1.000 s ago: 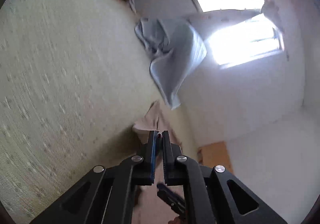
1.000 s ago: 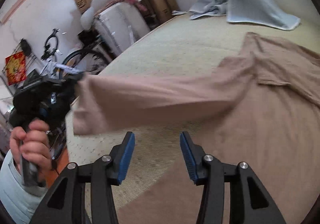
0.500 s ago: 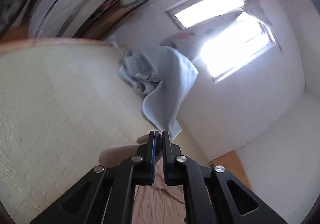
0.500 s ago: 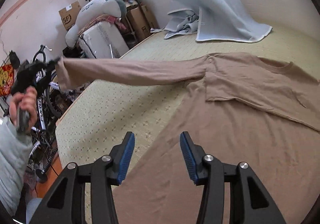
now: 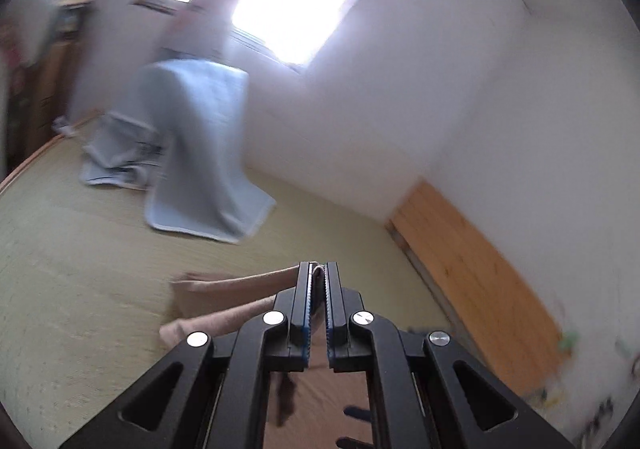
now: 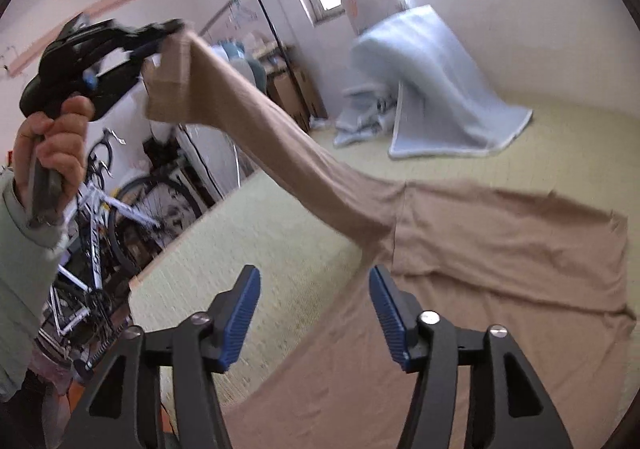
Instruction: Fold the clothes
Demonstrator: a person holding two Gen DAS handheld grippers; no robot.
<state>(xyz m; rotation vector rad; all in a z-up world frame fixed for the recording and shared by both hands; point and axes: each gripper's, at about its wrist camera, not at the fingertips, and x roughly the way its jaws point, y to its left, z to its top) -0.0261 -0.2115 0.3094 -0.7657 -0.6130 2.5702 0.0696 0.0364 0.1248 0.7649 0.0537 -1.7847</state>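
A tan long-sleeved shirt (image 6: 500,249) lies spread on the pale green mat (image 6: 280,249). My left gripper (image 5: 318,273) is shut on the cuff of its sleeve (image 5: 224,289). In the right wrist view that left gripper (image 6: 160,33) is held high at the upper left by a hand (image 6: 52,141), and the sleeve (image 6: 280,145) stretches taut down to the shirt's shoulder. My right gripper (image 6: 314,305) hangs open above the shirt's near edge, with nothing between its blue pads (image 6: 240,309).
A light blue blanket (image 6: 432,89) is draped over something by the window at the back. A bicycle (image 6: 120,209), a clothes rack (image 6: 264,21) and boxes stand off the mat's left edge. A wooden board (image 5: 480,297) lines the right wall.
The left gripper has lifted the sleeve cuff much higher and swung it towards the shirt, so the sleeve now slopes steeply. The right gripper stays open and has shifted slightly over the shirt.
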